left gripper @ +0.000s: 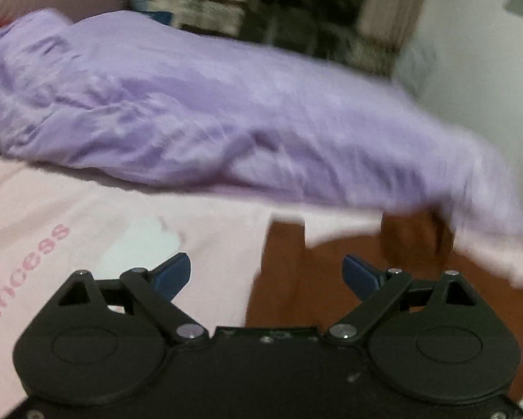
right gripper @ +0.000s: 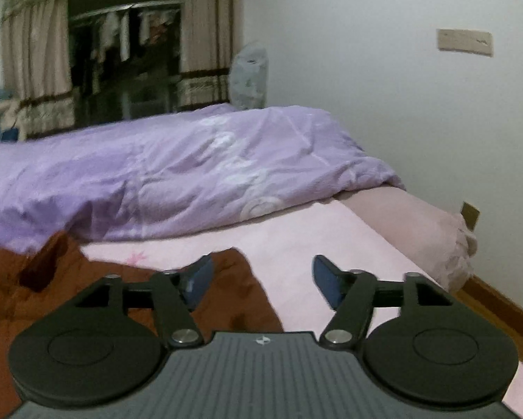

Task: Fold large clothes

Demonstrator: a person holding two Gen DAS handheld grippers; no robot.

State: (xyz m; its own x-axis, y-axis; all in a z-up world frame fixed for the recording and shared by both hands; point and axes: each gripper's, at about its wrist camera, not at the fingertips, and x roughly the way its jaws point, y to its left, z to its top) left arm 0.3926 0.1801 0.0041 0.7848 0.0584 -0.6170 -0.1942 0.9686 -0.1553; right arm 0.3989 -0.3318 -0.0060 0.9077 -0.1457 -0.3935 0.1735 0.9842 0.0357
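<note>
Handling the brown garment (right gripper: 51, 289): soft, light, limp.
Both claws, left gripper (left gripper: 266, 276) and right gripper (right gripper: 261, 281), stand apart, empty; garment lies beneath and ahead; pinch its edges.

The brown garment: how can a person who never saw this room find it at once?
Look at the bed with the pink sheet and the bunched purple quilt. The brown garment lies on the sheet, in front of the quilt. It is the only dark, rust-coloured cloth there.
</note>
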